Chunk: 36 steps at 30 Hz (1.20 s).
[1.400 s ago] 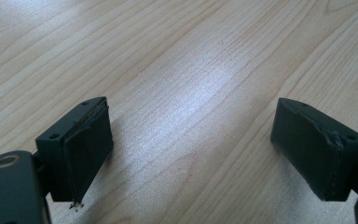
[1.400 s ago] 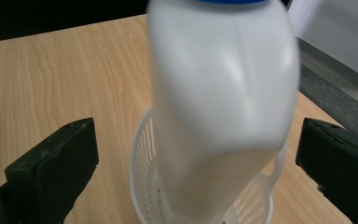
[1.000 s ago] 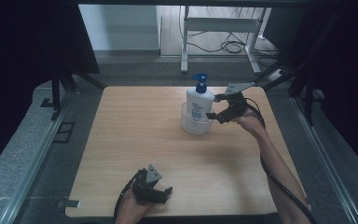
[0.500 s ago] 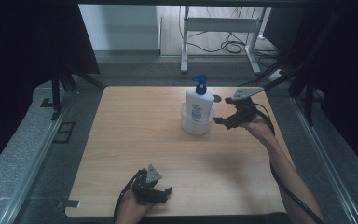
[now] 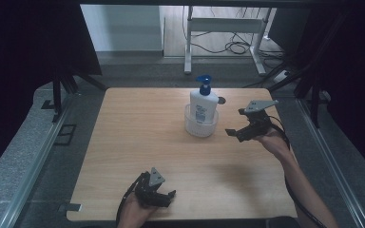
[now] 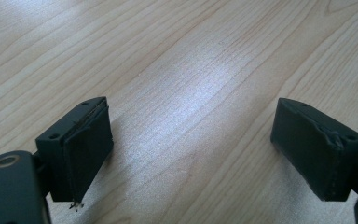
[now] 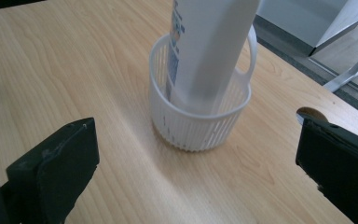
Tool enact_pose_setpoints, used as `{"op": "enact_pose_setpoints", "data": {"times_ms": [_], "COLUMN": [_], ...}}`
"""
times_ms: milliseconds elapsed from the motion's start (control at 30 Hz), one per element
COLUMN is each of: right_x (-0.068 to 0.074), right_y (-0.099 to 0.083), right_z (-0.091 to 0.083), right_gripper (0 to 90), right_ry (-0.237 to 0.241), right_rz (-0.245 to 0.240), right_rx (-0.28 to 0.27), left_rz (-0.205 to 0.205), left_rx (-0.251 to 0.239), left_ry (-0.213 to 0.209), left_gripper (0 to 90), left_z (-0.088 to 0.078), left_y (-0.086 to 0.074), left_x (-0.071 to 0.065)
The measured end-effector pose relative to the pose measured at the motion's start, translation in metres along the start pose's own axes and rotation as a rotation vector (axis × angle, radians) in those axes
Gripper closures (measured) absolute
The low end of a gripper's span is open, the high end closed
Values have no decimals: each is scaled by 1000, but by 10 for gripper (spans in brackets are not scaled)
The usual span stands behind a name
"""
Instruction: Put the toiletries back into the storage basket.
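Pale wood grain covers the surface (image 5: 123, 142), which stands over a grey floor with cables beyond its far edge. A white bottle (image 5: 203, 105) with a blue pump stands upright in a white slotted basket (image 5: 200, 127) toward the far middle of the surface. The right tool (image 5: 241, 131) hangs just right of the basket, not touching it, its jaws wide apart and empty; in the right gripper view the basket sits between and beyond them. The left tool (image 5: 164, 199) rests low at the near edge, well apart from the basket, jaws spread and empty.
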State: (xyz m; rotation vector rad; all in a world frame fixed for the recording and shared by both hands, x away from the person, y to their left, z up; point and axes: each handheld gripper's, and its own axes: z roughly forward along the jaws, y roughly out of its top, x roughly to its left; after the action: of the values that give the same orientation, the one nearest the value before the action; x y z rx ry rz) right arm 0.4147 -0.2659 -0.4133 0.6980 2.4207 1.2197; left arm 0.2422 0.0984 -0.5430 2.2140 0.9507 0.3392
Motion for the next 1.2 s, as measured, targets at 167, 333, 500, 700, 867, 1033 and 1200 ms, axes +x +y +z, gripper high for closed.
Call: {"op": "enact_pose_setpoints", "data": {"times_ms": [167,333,500,700,867,1033,1200], "right_x": [6,14,24,37,47,54,64], "right_y": [-9,-18,-27,-43,-62,-78,-99], "right_z": [-9,-18,-24,-29,-29,-29,-30], "right_gripper": [0,0,0,0,0,0,0], "right_ry": [-17,-37,-32,-43,-58,-55,-72], "right_rz": [5,13,28,46,70,93,115], "right_rx": [10,19,22,37,52,57,51], "left_rz": [0,-1,-1,-1,-2,-3,-7], "left_rx": [0,0,0,0,1,0,-2], "left_ry": [0,0,1,1,2,2,3], "left_gripper": [120,120,120,120,120,120,120], "left_z": [0,0,0,0,0,0,0], "left_y": [0,0,0,0,0,0,0], "left_x": [0,0,0,0,0,0,-1]}}
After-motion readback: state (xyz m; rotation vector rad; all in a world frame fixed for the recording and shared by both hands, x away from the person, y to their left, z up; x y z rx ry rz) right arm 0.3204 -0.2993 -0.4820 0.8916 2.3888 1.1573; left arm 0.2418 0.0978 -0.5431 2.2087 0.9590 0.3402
